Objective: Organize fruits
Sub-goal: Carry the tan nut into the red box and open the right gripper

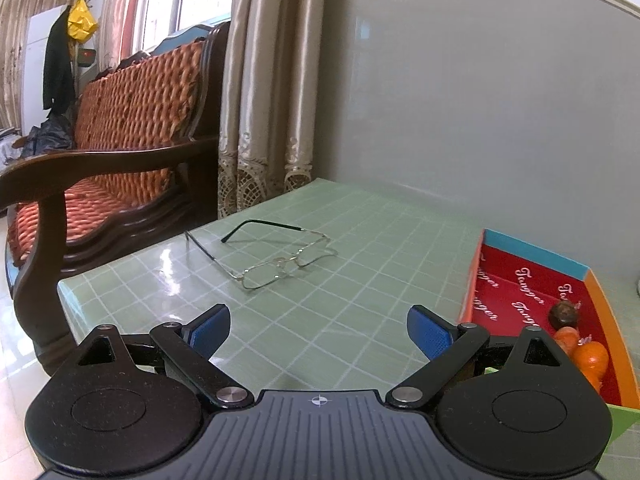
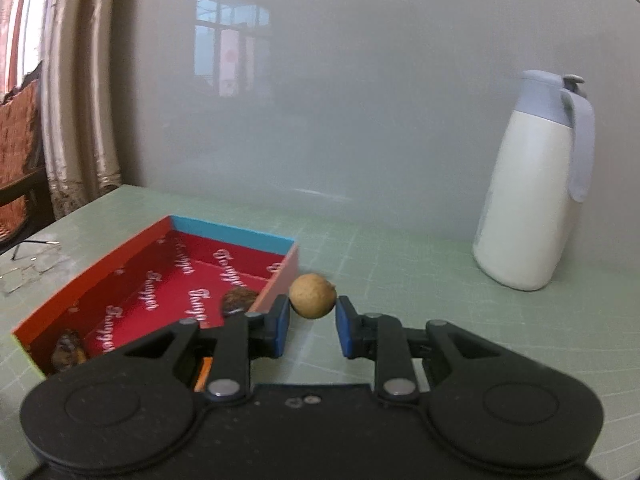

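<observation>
Small round tan fruit (image 2: pixel 312 295) on green gridded table (image 2: pixel 440 320), dead ahead of right gripper (image 2: pixel 311 326), just past blue pads, touching neither; roughly spherical, no long axis; just beside outer wall of red box (image 2: pixel 280 276); jaws parted slightly wider than fruit, levelled low over tabletop; left gripper (image 1: pixel 318 334) well apart, spread wide, empty, aimed toward eyeglasses (image 1: pixel 276 258); orange fruits (image 1: pixel 588 356) in box.

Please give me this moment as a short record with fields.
surface: green gridded table
container: red box holding orange fruits and brown fruits
loose fruit: tan round fruit outside the box's right wall
right gripper: open, fingertips flanking the tan fruit
left gripper: open, empty
other: eyeglasses; white jug
</observation>
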Available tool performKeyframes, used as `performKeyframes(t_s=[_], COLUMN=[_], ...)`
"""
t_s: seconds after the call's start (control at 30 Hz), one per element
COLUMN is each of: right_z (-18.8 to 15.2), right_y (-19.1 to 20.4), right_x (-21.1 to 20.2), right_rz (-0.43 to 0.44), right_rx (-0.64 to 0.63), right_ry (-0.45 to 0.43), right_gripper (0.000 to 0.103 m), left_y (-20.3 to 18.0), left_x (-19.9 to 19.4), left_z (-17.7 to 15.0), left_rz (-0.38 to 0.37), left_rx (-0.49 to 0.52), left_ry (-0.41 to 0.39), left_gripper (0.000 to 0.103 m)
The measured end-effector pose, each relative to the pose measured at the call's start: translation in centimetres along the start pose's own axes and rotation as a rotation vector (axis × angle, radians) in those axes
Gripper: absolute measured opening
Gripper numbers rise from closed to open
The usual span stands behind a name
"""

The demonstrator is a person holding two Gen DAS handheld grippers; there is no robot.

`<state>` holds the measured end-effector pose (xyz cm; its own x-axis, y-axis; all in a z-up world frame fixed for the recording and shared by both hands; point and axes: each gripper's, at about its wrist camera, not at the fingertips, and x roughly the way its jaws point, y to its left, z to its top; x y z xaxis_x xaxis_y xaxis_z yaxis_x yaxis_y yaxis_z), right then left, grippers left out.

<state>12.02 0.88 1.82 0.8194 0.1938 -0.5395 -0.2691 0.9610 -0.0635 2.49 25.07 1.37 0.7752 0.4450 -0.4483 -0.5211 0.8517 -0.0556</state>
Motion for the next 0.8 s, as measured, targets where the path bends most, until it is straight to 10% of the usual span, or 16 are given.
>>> performKeyframes(t_s=[0.8], right_z=[-0.4], right_y=[5.8], right_x=[0.2], right_rz=[0.130], right_rx=[-0.065], right_ry=[-0.007], right_gripper=[0.023], left_y=[-1.1], left_x=[0.0], left_z=[0.1], left_rz=[-0.022], left_rx=[0.023], left_ry=[-0.001], left_gripper=[0.095])
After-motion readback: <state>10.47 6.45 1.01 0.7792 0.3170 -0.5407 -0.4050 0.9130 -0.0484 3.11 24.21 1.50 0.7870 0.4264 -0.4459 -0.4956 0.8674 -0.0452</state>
